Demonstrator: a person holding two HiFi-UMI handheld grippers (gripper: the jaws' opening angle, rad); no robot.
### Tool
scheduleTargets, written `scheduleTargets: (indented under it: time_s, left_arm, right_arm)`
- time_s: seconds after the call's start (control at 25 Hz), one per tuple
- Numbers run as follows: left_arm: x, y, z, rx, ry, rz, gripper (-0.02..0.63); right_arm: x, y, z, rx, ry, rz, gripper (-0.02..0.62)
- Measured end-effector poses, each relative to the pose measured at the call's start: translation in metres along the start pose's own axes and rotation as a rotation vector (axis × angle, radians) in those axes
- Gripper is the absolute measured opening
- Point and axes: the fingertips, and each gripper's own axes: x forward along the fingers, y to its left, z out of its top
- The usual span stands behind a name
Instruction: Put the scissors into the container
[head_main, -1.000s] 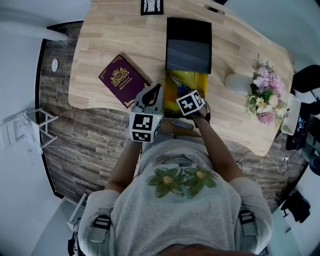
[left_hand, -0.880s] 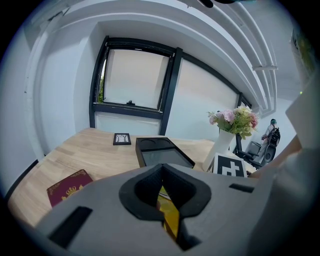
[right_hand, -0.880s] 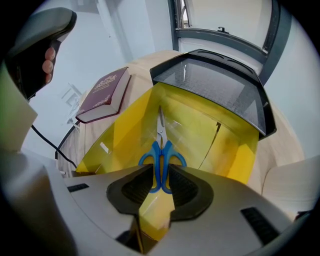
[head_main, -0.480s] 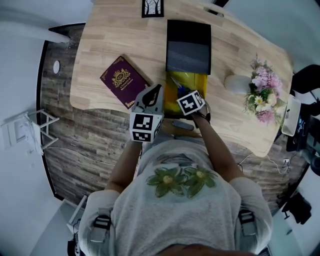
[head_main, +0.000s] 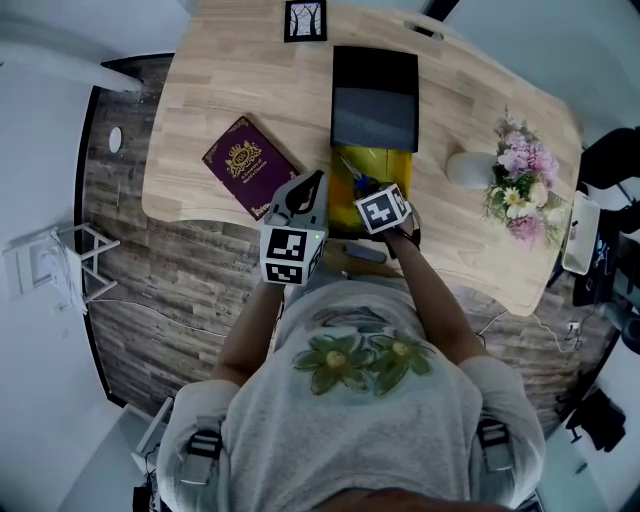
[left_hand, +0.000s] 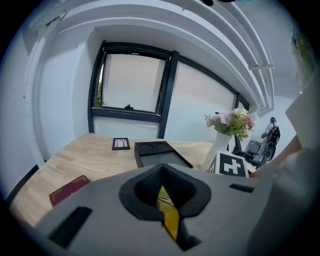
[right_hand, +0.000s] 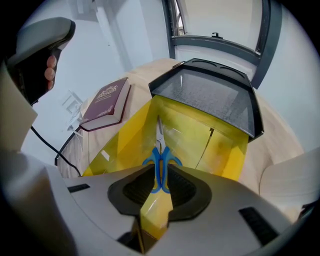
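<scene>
Scissors (right_hand: 159, 149) with blue handles hang point-down inside the clear yellow container (right_hand: 202, 131), and the right gripper (right_hand: 159, 174) is shut on the handles. Its jaws have just been closing, with the handles between them. In the head view the container (head_main: 388, 162) stands near the table's front edge, the scissors (head_main: 351, 168) show at its left side, and the right gripper (head_main: 366, 190) reaches steeply down into it. The left gripper (head_main: 311, 184) hovers just left of the container, shut and empty. In its own view the left gripper (left_hand: 161, 171) shows jaws together.
A black tray (head_main: 376, 92) lies right behind the container. A maroon booklet (head_main: 248, 163) lies to the left, and a small framed picture (head_main: 305, 19) sits at the far edge. A white vase of flowers (head_main: 518, 178) lies to the right. The wooden table (head_main: 220, 90) has a curved front edge.
</scene>
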Motion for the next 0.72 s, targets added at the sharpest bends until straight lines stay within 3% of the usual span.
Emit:
scheduleTargets:
  time_s: [0.28,0.72]
  left_arm:
    - [-0.004,-0.005,0.006,0.014,-0.015,-0.003,0.007]
    - [-0.013,-0.014,0.006,0.036,-0.022,-0.005,0.006]
  right_arm:
    - [-0.02,-0.005,0.011,0.064,-0.093,-0.015,0.021]
    - [-0.055,-0.003,0.024,0.076,-0.288,-0.003,0.006]
